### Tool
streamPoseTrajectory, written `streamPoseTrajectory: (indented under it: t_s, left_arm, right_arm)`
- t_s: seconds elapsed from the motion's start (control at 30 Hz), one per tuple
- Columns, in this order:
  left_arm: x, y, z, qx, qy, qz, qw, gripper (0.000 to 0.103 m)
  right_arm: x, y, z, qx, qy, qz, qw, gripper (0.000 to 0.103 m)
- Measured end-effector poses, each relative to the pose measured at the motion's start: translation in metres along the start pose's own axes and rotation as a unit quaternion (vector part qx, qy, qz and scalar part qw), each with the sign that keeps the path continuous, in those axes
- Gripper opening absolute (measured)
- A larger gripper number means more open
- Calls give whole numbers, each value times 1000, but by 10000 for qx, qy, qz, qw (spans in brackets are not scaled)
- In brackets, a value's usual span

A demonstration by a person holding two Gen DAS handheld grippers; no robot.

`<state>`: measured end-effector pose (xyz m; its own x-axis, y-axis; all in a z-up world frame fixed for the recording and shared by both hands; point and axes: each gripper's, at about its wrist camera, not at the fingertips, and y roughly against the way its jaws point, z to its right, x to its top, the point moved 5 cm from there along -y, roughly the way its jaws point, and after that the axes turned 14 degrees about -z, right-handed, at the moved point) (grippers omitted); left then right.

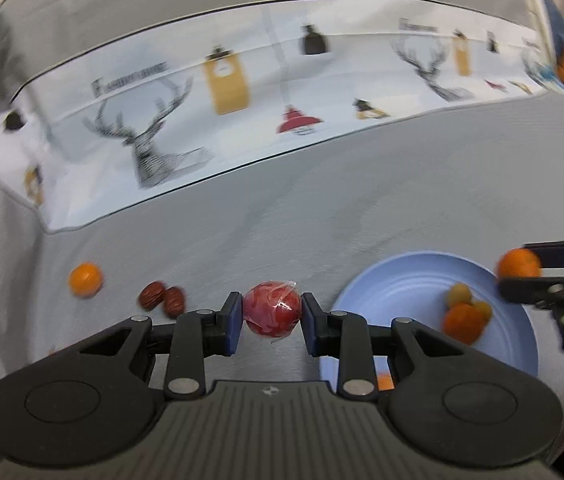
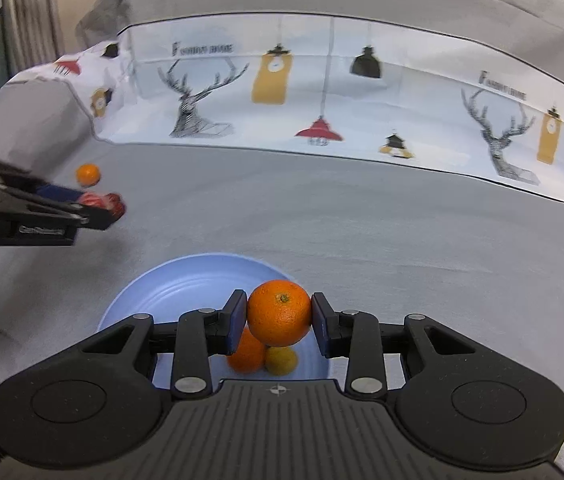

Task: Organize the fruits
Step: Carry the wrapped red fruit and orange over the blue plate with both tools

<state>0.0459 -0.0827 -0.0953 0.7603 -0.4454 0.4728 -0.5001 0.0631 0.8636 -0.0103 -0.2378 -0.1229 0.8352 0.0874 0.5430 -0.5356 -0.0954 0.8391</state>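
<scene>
A: Three pieces of fruit already lay in the blue plate (image 2: 150, 284), as far as I could see: one orange (image 2: 246, 354) and two small yellow fruits (image 1: 459, 293).

B: And the tongs, what did they hold?

A: The right tongs (image 2: 280, 316) were closed on another orange (image 2: 279, 312), which hung above the plate, over the fruit inside. The left tongs (image 1: 272, 314) were closed on a red fruit in clear wrap (image 1: 270, 314), beside the plate and not yet over it.

B: So what was left on the gray cloth (image 1: 321, 208)?

A: One small orange (image 1: 86, 280) and two dark red dates (image 1: 162, 299), all well apart from the plate. I judged the task about half done: two pieces in the tongs, three to collect after.

B: Did the two cameras show the same things?

A: Not fully. The left camera showed the dates clearly and both yellow fruits; in the right camera the left tongs covered the dates, and only one yellow fruit was visible. The right camera showed better that the held orange was over the plate. I cannot tell if the surface was a desk or a bed.
</scene>
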Motion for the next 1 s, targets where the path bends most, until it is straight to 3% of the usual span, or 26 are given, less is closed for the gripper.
streamPoseTrajectory:
  t_s: [0.37,1.0]
  left_arm:
    - [-9,-7,53,-86,-1151,214,9931,34]
    - [-8,-12,58,-201,-1310,186,9910,34]
  right_arm:
    - [-9,-16,-15,24,421,-414,9983,37]
    - [-11,-25,-15,67,401,-561,9976,37]
